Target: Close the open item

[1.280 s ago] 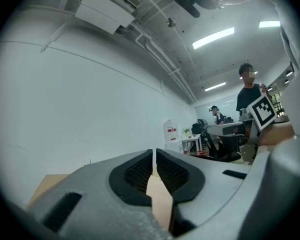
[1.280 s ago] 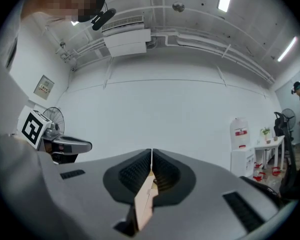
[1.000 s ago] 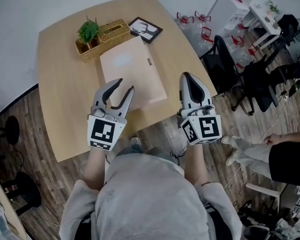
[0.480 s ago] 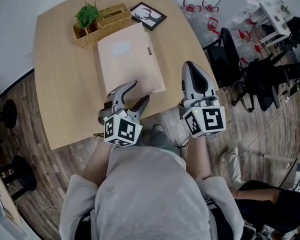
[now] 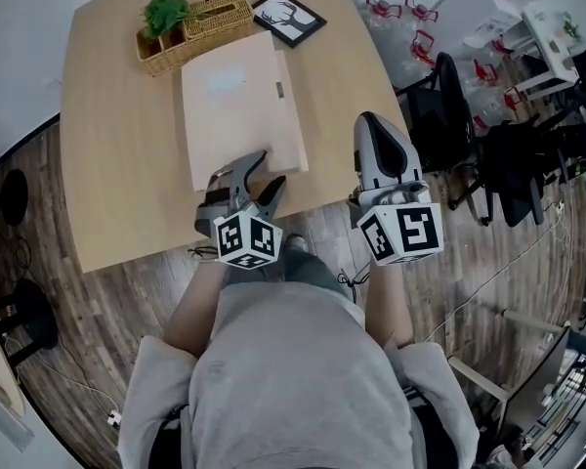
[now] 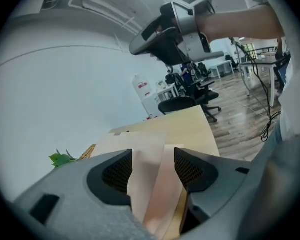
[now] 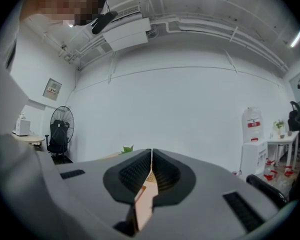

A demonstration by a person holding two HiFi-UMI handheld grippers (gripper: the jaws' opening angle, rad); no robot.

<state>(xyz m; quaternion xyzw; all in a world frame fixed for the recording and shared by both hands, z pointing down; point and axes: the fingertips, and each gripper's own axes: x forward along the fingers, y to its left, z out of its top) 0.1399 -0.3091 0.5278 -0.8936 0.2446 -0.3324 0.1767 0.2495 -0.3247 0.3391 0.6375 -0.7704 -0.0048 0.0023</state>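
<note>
Bright, even lighting (gripper views fisheye-vignetted, soft).

The counter (image 5: 117, 164) is light wood, smooth and not shiny. The flat box (image 5: 239, 115) on it looks like pale wood too, very smooth. The basket (image 5: 225, 10) is woven and rough-looking. The picture frame (image 5: 288, 18) has a dark, dull edge. The floor (image 5: 107, 340) is dark wood planks with streaks. The person's top (image 5: 293, 389) is soft grey cloth.

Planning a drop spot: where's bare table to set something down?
Widest bare patch: table left of the flat case, from the wicker basket down to the near edge. Narrower strip between case and right edge. Far edge is crowded: basket, plant, picture frame.
</note>
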